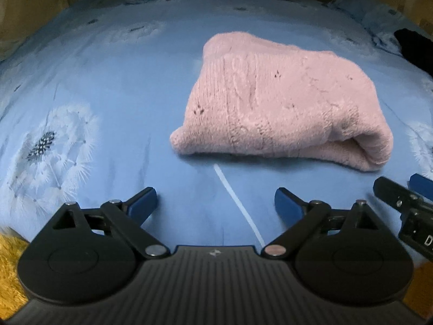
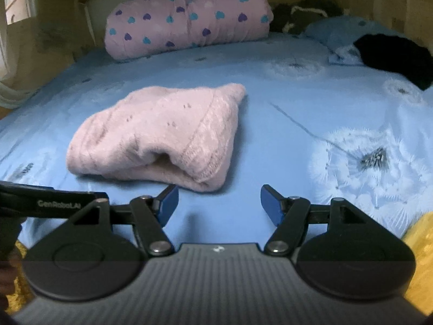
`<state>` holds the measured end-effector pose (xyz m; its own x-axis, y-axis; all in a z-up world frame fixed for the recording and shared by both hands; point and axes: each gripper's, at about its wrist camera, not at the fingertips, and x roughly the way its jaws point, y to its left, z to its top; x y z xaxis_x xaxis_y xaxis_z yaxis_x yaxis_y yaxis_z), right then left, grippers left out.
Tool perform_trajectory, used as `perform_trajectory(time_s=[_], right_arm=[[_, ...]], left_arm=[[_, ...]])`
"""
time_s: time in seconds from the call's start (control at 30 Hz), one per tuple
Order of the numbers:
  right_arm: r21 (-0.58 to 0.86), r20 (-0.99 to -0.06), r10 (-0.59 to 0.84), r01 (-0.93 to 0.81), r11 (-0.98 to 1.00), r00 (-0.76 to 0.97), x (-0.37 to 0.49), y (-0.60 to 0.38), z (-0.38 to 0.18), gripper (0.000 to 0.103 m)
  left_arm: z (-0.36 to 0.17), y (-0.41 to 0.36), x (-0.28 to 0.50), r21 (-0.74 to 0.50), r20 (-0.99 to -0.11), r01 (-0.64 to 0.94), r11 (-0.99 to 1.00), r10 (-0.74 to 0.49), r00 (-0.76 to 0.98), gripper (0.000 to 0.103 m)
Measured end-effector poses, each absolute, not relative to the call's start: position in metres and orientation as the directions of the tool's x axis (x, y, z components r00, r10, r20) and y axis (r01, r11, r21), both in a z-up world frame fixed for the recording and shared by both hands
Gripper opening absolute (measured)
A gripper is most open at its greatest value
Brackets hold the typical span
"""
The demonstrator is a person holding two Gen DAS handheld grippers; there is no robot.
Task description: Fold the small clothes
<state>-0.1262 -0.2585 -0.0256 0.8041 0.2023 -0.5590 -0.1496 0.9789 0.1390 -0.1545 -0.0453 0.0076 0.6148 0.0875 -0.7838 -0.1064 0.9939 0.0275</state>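
Pink knitted garment (image 1: 281, 103) lying folded into a thick bundle on the blue dandelion-print bed sheet (image 1: 113, 86), ahead of both pairs of jaws and touching neither. Left gripper (image 1: 215, 203) with jaws spread wide and nothing between them but bare sheet; bundle ahead and to the right of those jaws. Right gripper (image 2: 219, 203) with jaws also apart and empty; nearest corner of the bundle just ahead of the left jaw there, almost over it.

Judged soft, light and fluffy: likely to sag and spring open when lifted, not slippery, nothing fragile. Rolled fold edge facing the jaws looks thick, so a wide bite needed there; probably safer to pinch through all layers at the two near corners, one per gripper, than to take the top layer alone.

Hard to tell what garment it is: sleeves, collar and hem tucked inside or under. Far side of the bundle hidden by its own bulk. Pink heart-print quilt roll (image 2: 189, 19) beyond it, cut off in the left view. Dark cloth (image 2: 392, 57) far right, too blurred to name.
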Motion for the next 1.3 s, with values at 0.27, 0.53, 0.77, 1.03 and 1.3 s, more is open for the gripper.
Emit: perform_trajectory(time_s=[0.27,0.53,0.77,1.03,1.3], right_arm=[[0.146,-0.593,0.207,-0.149,0.978,0.778,-0.124,-0.256,-0.038,0.069],[0.174,-0.587,0.226,-0.151,0.973,0.777,-0.123,-0.257,-0.041,0.078],[0.169,-0.589,0.222,-0.151,0.974,0.777,-0.122,-0.256,-0.042,0.078],[0.185,-0.588,0.226,-0.143,0.972,0.776,-0.121,-0.257,-0.042,0.078],[0.191,-0.589,0.224,-0.136,0.972,0.777,-0.121,-0.257,-0.043,0.079]], left_arm=[[0.002,-0.045,-0.151,0.029,-0.786,-0.112,0.993,0.092,0.611,0.099],[0.002,-0.046,-0.150,0.033,-0.785,-0.111,0.993,0.095,0.612,0.100],[0.002,-0.047,-0.150,0.035,-0.785,-0.112,0.993,0.096,0.612,0.100],[0.001,-0.047,-0.151,0.034,-0.785,-0.112,0.993,0.095,0.612,0.100],[0.002,-0.047,-0.151,0.030,-0.787,-0.096,0.995,0.082,0.611,0.100]])
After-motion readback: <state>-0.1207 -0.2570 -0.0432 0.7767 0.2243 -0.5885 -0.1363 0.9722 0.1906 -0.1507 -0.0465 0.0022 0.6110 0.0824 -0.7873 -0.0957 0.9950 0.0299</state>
